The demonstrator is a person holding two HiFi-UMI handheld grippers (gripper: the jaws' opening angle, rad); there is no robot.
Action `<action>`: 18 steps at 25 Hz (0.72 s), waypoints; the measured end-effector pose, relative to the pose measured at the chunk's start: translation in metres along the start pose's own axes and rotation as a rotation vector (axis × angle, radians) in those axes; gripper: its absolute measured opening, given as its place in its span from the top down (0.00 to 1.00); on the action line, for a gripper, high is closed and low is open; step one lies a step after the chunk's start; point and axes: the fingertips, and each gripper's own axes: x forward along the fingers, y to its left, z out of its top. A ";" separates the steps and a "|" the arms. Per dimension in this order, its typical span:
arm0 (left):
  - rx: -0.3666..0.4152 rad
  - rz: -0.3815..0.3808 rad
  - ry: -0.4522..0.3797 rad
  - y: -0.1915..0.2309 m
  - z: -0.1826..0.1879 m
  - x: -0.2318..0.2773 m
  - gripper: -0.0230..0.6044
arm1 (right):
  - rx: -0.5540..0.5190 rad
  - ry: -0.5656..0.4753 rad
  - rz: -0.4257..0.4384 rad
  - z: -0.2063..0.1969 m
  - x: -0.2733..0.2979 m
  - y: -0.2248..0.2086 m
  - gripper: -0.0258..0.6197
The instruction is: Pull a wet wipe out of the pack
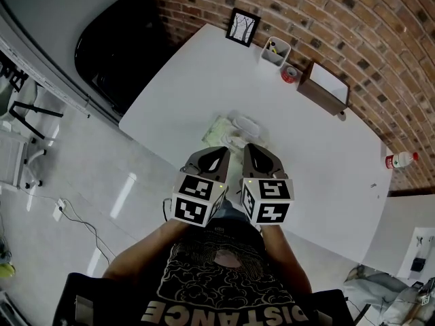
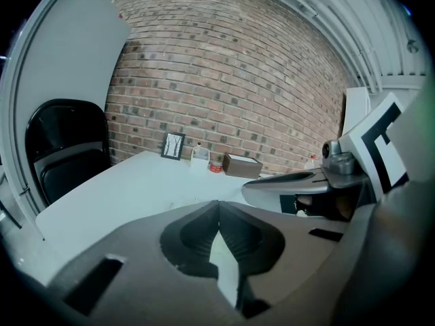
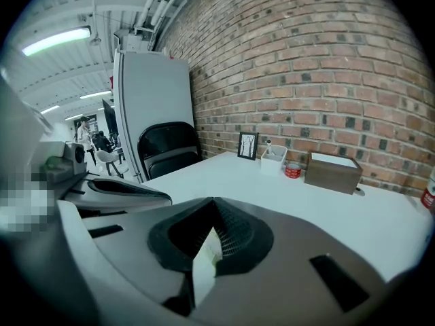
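Clear left, cluttered wall side
Table (image 1: 170, 100) bare centre-left; pack (image 1: 219, 129) mid-frame; frame (image 1: 242, 27), cup (image 1: 275, 51), tape (image 1: 289, 74), box (image 1: 325, 87) crowd upper right.

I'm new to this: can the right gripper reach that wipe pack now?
Probably yes: the wipe pack lies just beyond the right gripper, nothing between them; its shut jaws would need opening.

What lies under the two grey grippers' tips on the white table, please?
A pale green wet wipe pack with a whitish lid. Its near edge is covered by the left gripper and right gripper.
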 end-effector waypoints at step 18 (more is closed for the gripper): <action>0.015 0.002 -0.032 -0.011 -0.004 -0.032 0.94 | 0.008 -0.053 -0.025 0.001 -0.034 0.016 0.93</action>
